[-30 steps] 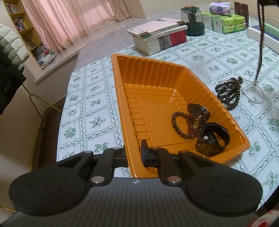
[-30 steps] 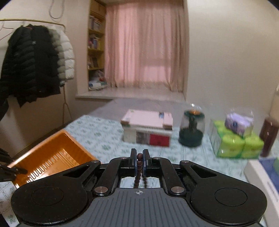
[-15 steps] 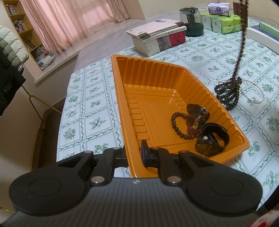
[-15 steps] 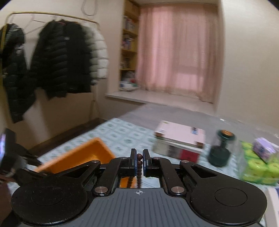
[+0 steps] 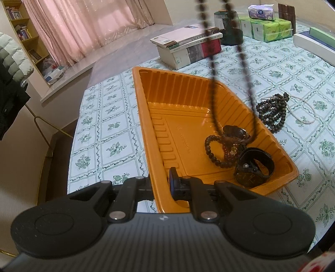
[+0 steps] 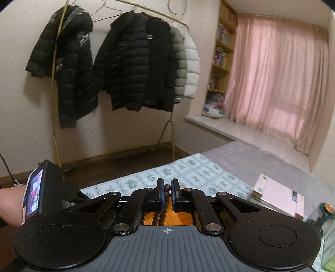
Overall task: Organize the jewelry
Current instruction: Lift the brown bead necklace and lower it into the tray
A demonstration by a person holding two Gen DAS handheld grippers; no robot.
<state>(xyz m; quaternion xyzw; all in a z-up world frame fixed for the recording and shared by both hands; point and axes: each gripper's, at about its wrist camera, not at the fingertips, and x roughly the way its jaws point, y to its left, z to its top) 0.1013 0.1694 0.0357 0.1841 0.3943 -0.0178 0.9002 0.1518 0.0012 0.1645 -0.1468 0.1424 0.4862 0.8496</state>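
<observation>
Bead necklace dangling over the orange tray

My right gripper (image 6: 166,193) pinches the dark bead necklace (image 5: 213,87) between its pads; the loop hangs over the orange tray (image 5: 155,129), its low end among a bead bracelet (image 5: 213,150) and a black watch (image 5: 253,169) there. My left gripper (image 5: 160,184) is clamped on the tray's near wall. Another coil of dark beads (image 5: 272,113) lies on the worktop (image 5: 113,125) beside the tray.

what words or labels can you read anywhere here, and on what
None can be read for certain.
Embossed line on the orange tray floor: too faint.
Book stack spines: too small.
Tissue pack brand: blurred.
Black jacket chest patch: too small.
</observation>
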